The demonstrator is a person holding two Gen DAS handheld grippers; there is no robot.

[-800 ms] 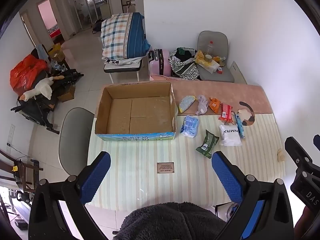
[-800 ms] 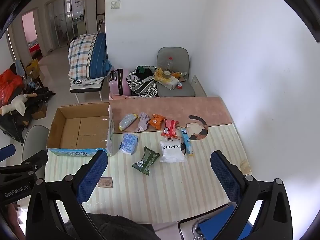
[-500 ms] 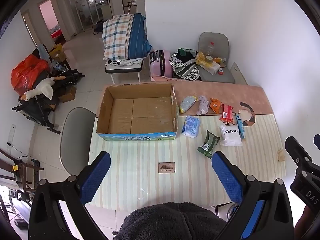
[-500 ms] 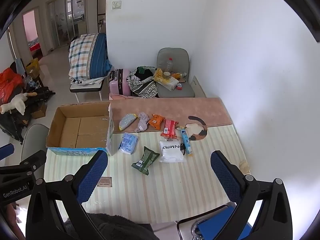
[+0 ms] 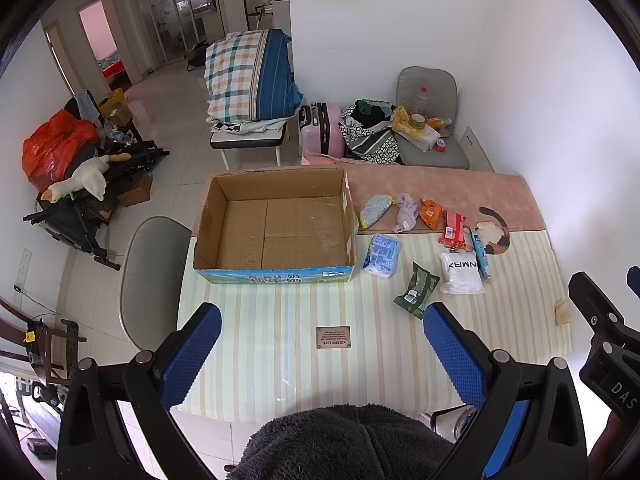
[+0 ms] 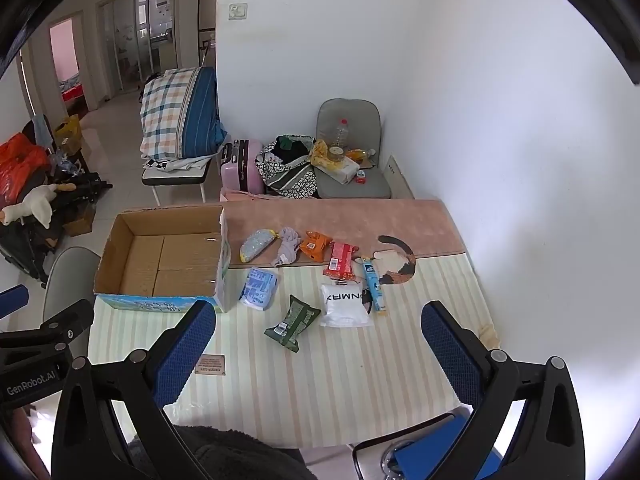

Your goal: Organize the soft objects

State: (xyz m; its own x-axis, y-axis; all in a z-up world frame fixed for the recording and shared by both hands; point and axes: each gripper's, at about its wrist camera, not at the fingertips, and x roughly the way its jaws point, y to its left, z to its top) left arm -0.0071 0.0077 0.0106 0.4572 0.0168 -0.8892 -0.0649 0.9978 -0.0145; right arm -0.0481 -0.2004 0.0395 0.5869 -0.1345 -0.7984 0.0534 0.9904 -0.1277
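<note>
— Claws?
— My left claw (image 5: pixel 322 350) and right claw (image 6: pixel 318 346) both spread wide, holding nothing, high over the table (image 6: pixel 360 380).
— The soft things?
— Packets (image 6: pixel 343 310) lie right of the box (image 5: pixel 276 232).

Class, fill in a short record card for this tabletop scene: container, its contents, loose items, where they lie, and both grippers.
container: cardboard box, open, on the table's left part
contents: nothing visible inside
loose items: blue packet, green packet, white pouch, grey cloth, orange packet, red packet
where: all right of the box, on the table
left gripper: open, holding nothing
right gripper: open, holding nothing
</note>
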